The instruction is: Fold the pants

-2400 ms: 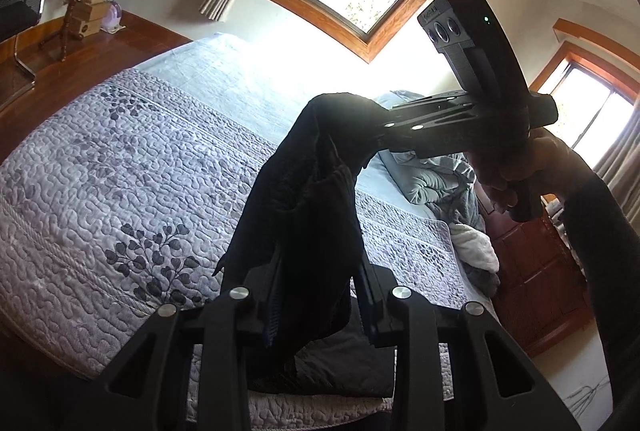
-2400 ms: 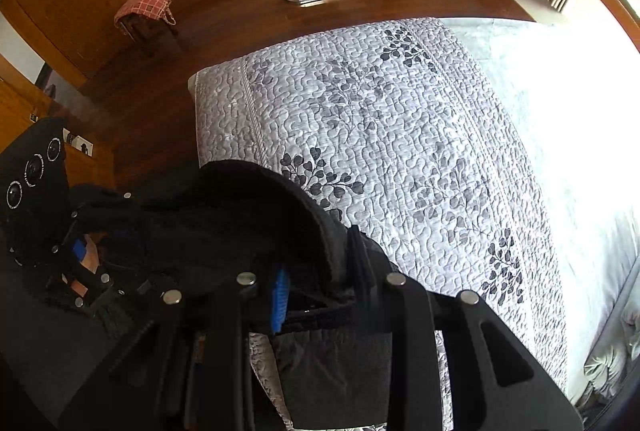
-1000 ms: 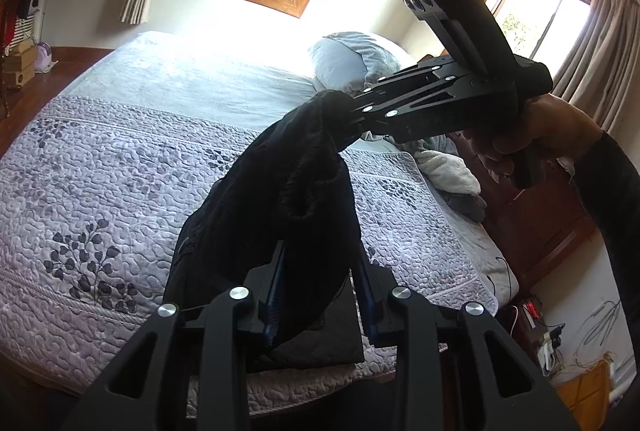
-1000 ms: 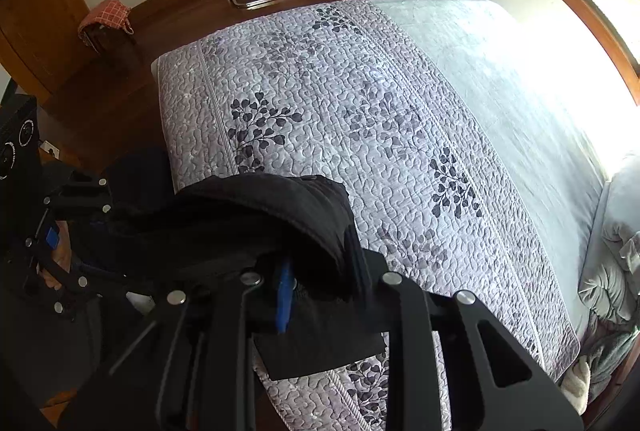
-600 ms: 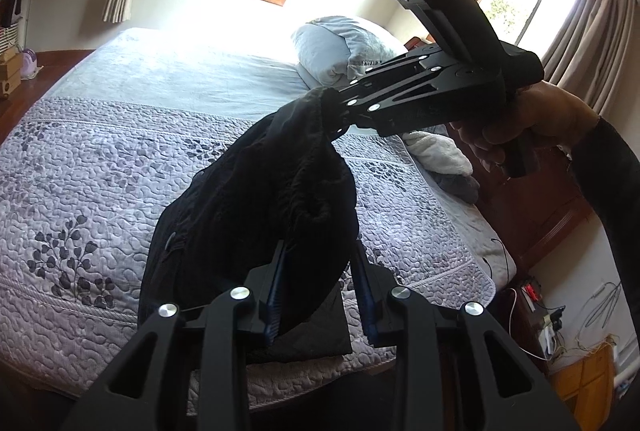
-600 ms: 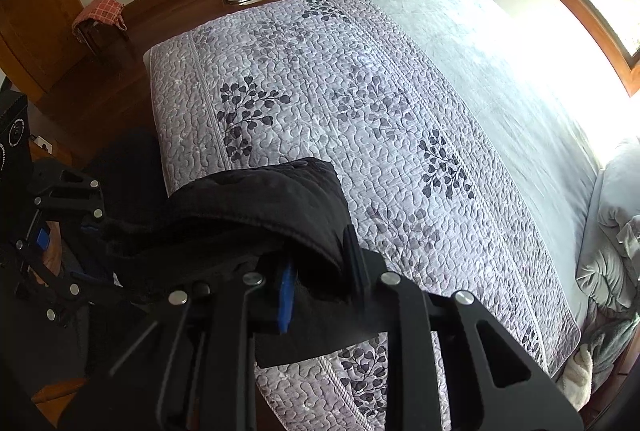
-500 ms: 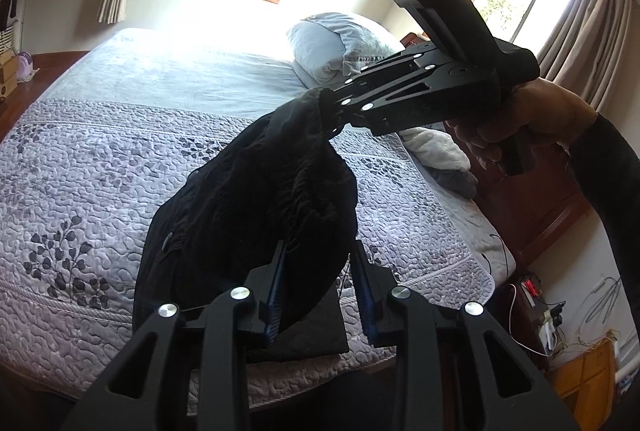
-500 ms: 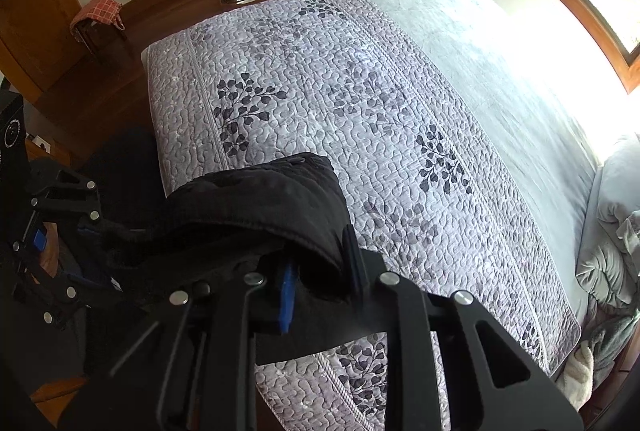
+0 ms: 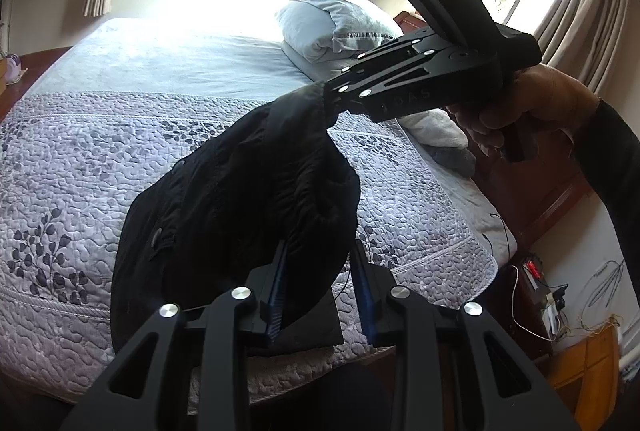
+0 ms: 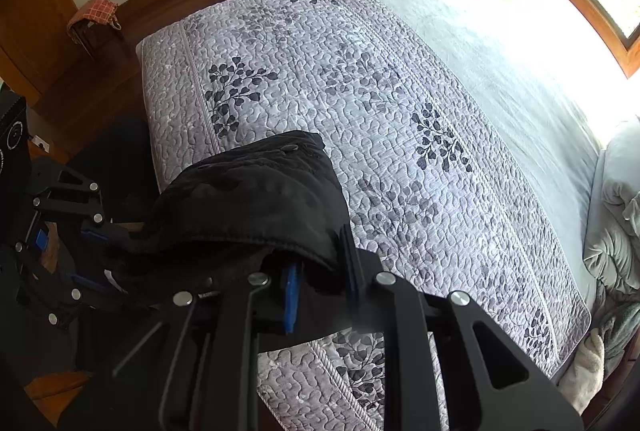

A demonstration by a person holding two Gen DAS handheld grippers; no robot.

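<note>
Both the left gripper (image 9: 320,291) and right gripper (image 10: 320,287) clamp the black pants (image 9: 240,199), bunched above the quilted bed's (image 10: 360,79) near edge.

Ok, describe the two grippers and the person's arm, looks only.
Both grippers are matte black with silver screws and blue jaw pads. The right gripper carries a slanted black block with round lenses and a green light. The left gripper matches. The right hand is bare, with a black sleeve.
</note>
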